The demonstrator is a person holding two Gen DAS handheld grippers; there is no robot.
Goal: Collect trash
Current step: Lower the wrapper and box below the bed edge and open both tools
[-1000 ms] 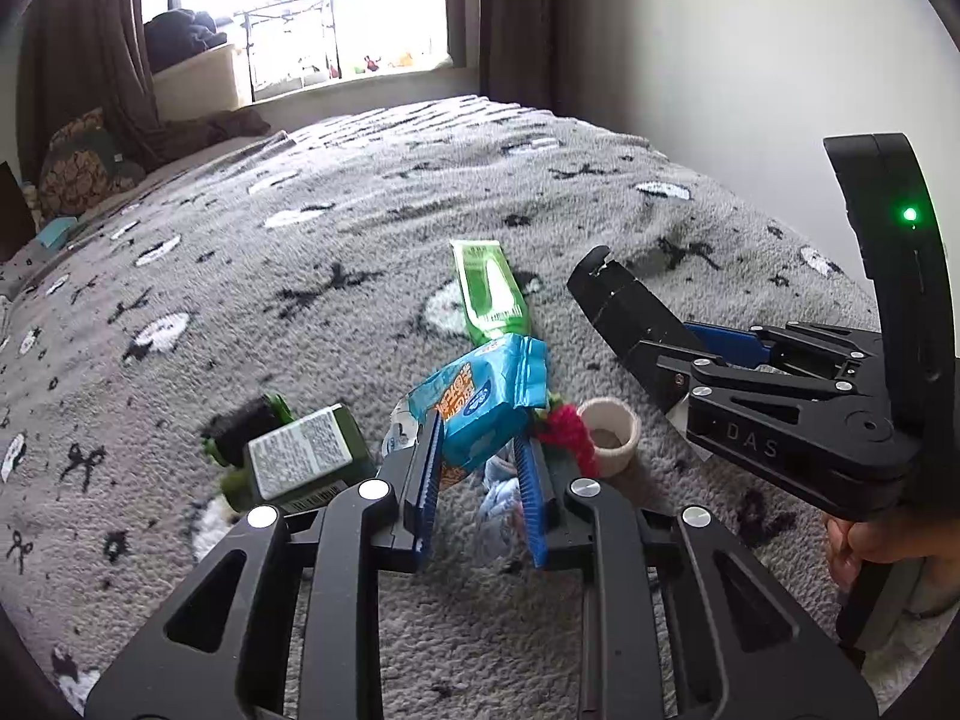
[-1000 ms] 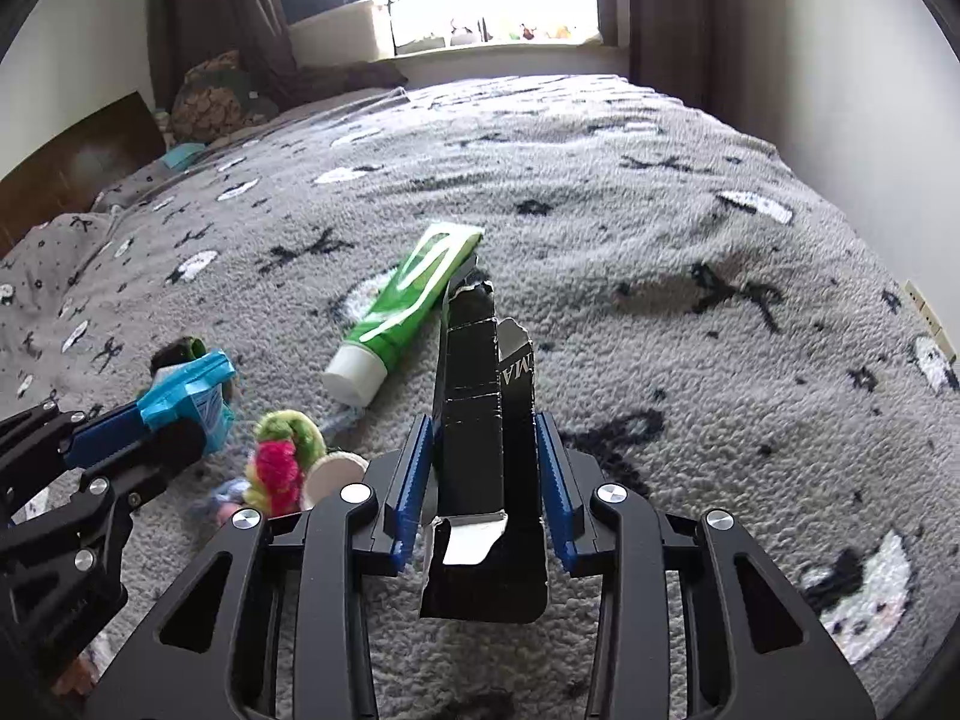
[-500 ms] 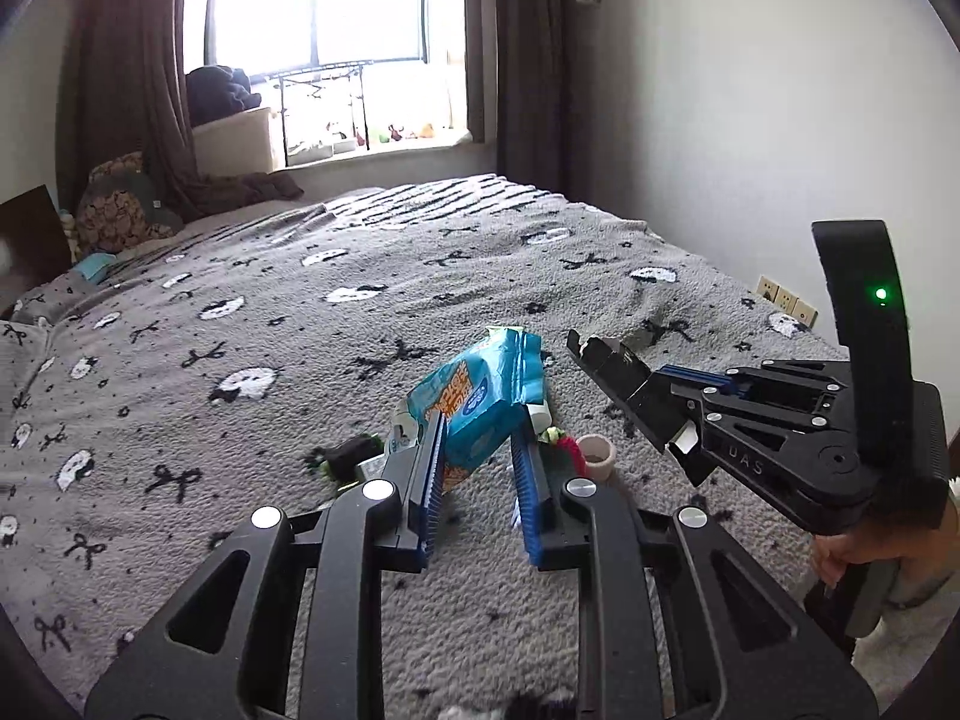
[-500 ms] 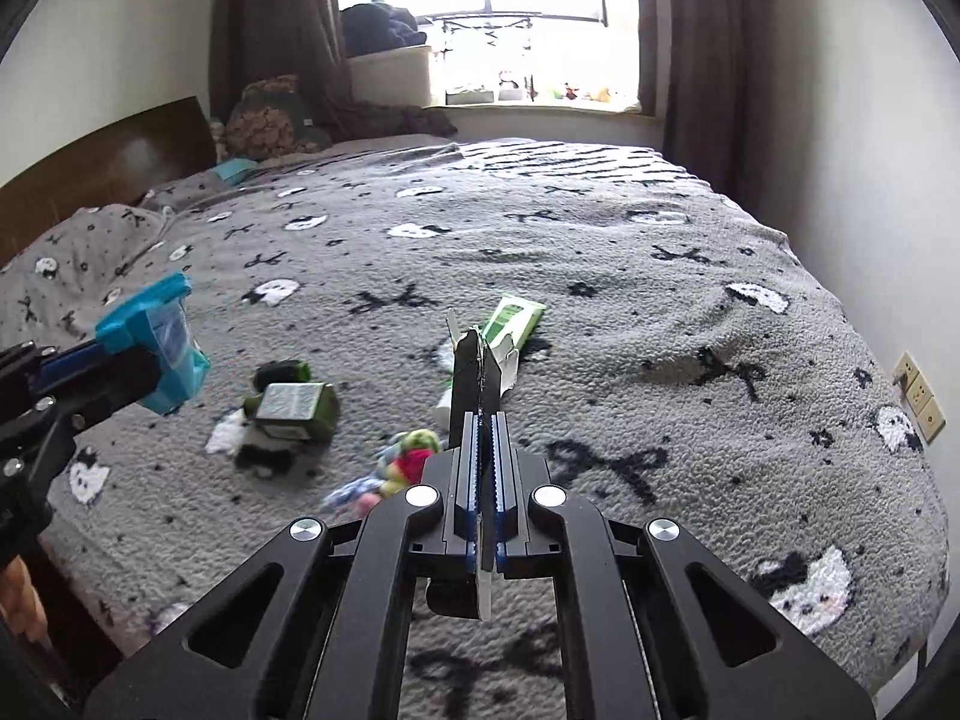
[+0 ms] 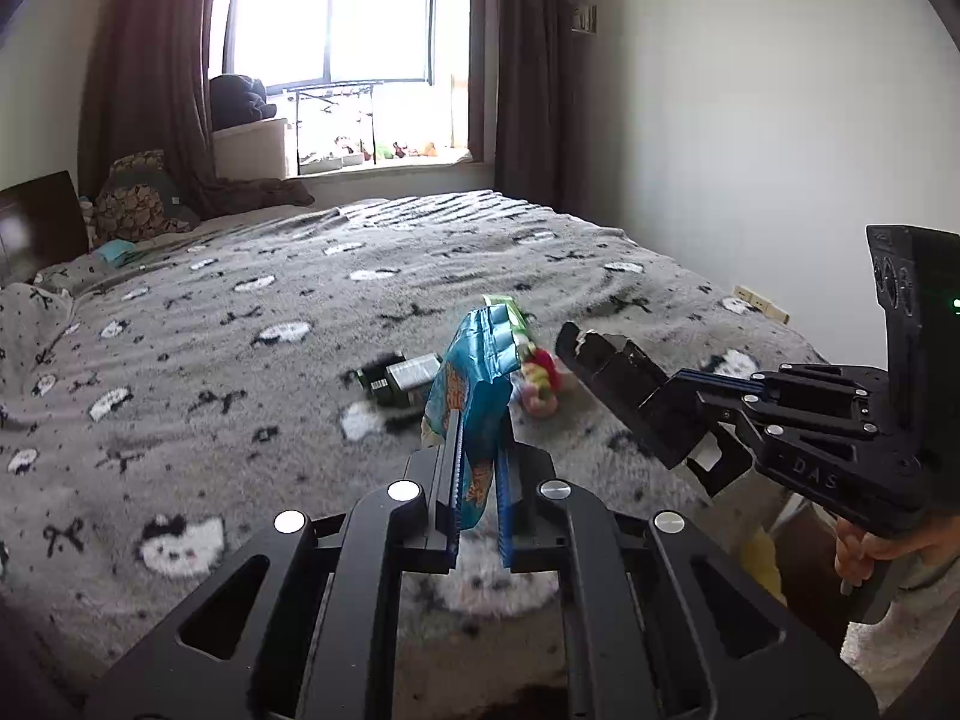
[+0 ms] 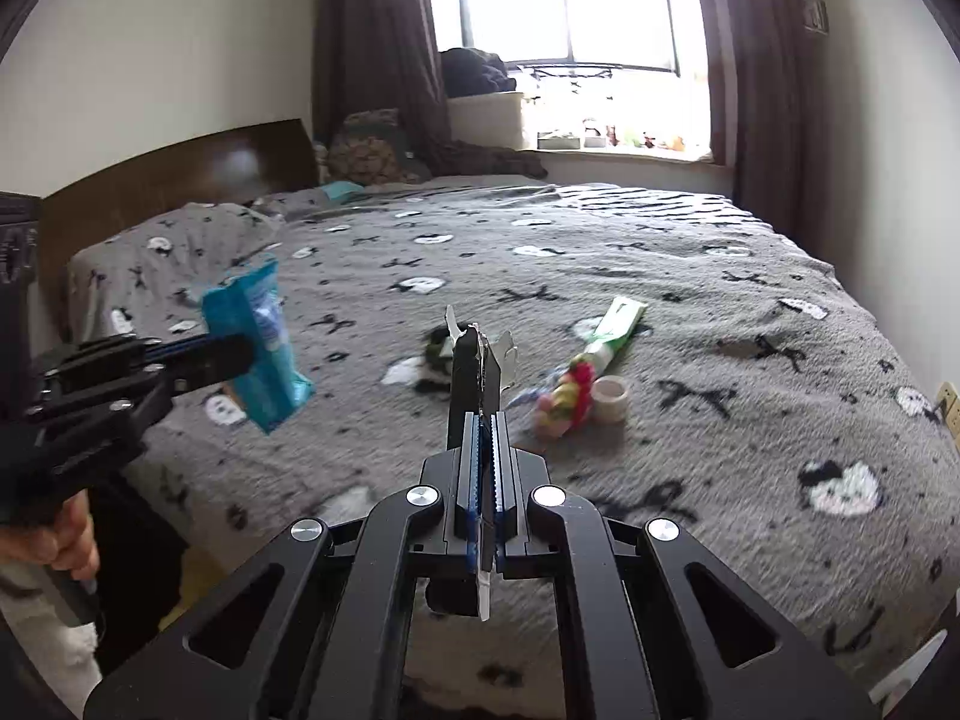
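My left gripper holds a blue snack wrapper above the bed, and its jaws are closing tighter on it. A flattened black carton stands up from my right gripper, which is shut on it. From the left wrist view, the right gripper and its carton hang to the right. The right wrist view has the left gripper and wrapper at the left. A green tube, a white roll, a colourful bundle and a dark green box lie on the blanket.
The grey patterned blanket covers the whole bed. A wooden headboard and a pillow stand at the left, with a curtained window behind. A white wall with sockets runs along the right. A hand grips the right handle.
Both grippers have risen and drawn back from the trash pile with their catch. The right jaws closed flat on the black carton. The left jaws squeezed tighter on the blue wrapper.
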